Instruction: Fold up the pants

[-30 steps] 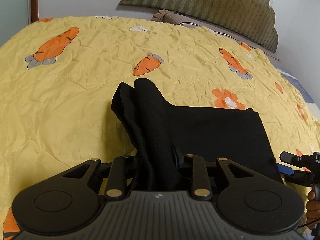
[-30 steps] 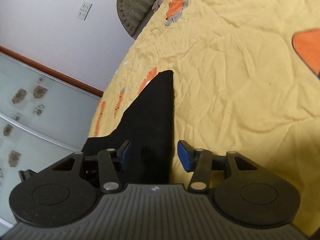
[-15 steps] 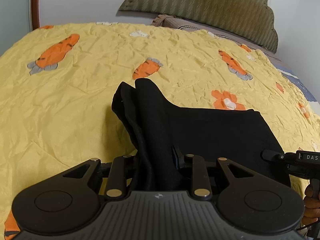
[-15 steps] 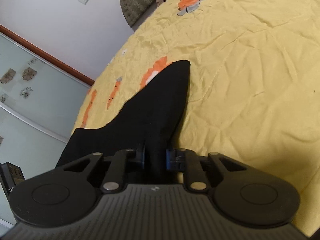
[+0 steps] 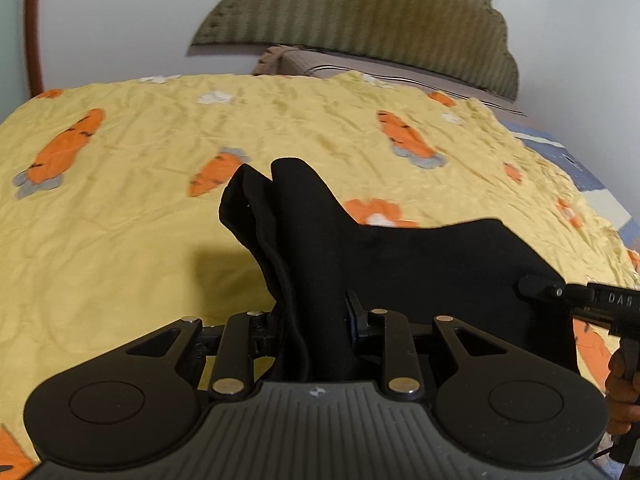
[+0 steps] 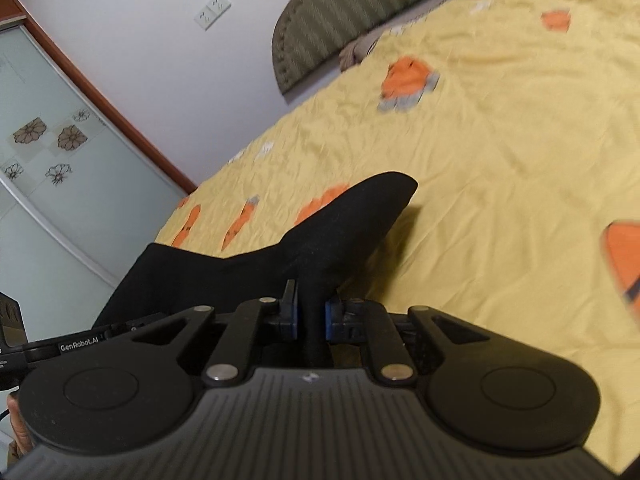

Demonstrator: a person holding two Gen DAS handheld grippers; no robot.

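A yellow bedspread (image 5: 120, 240) printed with orange carrots fills both views, with a green padded headboard (image 5: 360, 24) at twelve o'clock in the left wrist view. On it lie the black pants (image 5: 420, 280), spread from the centre toward three o'clock – already doubled into a thick, layered panel, so an early fold looks done. What is left, as I judge it, is at least one more fold across and a smoothing down; the cloth is not yet a tidy flat packet.

The pants are plain, matte and soft, with no visible seams or pockets. One end bunches into a peaked, several-layered ridge that rises off the bedspread.

The left gripper (image 5: 312, 320) at six o'clock is narrowed onto that thick bunch, its fingers pressing the layers. The right gripper (image 6: 310, 312) – seen at six o'clock in its own view – has its blue-padded jaws closing on a thin pinched edge of the pants, cloth clearly between them, the corner standing up toward twelve o'clock.
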